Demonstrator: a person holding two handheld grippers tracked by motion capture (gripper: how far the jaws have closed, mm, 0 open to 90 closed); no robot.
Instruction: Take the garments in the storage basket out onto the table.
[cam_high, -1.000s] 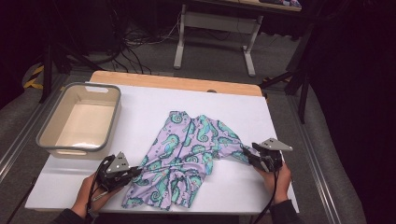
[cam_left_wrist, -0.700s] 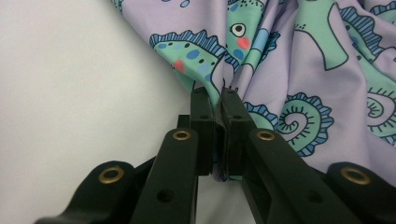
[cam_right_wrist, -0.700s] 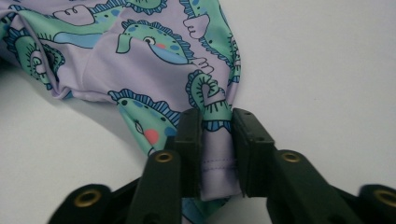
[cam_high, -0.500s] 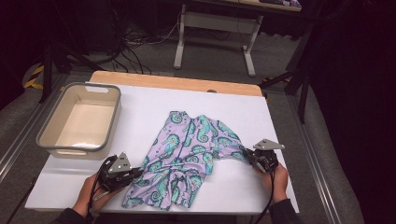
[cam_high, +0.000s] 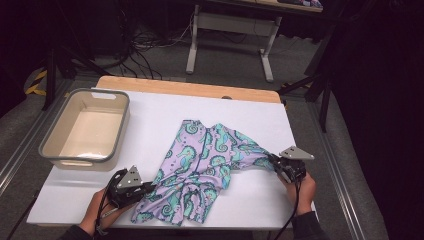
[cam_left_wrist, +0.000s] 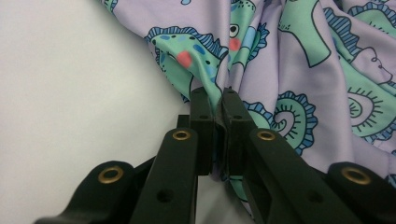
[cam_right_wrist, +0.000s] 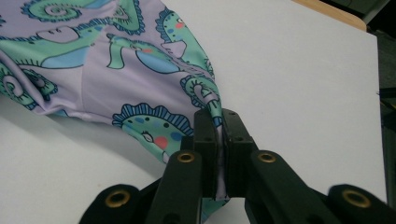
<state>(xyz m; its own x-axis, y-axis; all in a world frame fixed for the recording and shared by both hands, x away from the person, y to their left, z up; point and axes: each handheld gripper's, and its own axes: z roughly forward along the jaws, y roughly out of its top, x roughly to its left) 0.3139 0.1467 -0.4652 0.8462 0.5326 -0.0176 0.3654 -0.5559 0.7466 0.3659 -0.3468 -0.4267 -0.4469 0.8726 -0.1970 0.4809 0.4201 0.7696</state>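
The left gripper (cam_left_wrist: 217, 100) pinches the seahorse-print cloth (cam_high: 202, 167) at its near-left edge; the right gripper (cam_right_wrist: 215, 121) has just closed on its right corner. The gripper views show fabric clamped between pads; the high view shows the cloth rumpled mid-table (cam_high: 150, 125), beside a grey tub (cam_high: 117, 132). Both hands lie low at the near edge.

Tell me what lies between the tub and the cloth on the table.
Nothing: in the high view a bare strip of white table separates the tub from the cloth. Both tongs sit on the near side, clear of that stretch.
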